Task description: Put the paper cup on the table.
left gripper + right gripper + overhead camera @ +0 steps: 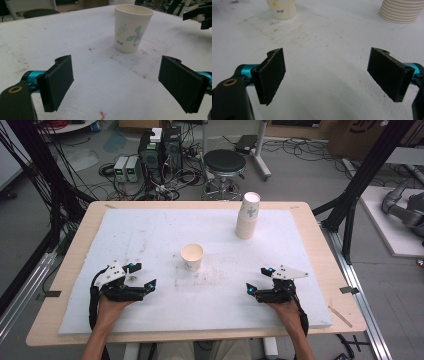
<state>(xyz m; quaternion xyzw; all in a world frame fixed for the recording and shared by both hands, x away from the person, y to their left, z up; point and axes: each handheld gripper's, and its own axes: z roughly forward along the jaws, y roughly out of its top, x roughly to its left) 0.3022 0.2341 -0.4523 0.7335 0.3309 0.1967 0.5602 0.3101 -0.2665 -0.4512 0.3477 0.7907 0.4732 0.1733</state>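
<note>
While both tools lie low near the bottom of the high view, the white pad between and above them stays largely bare. The left gripper sits at lower left, jaws spread wide with nothing between them; the right gripper mirrors it at lower right, jaws likewise apart and empty. A single paper cup stands upright at the centre of the frame, apart from both grippers. A stack of cups stands at upper right, close to the pad's far edge. The wooden table rims the pad on every side. In the left gripper view, the flower-printed cup stands ahead, between the jaws' lines.
</note>
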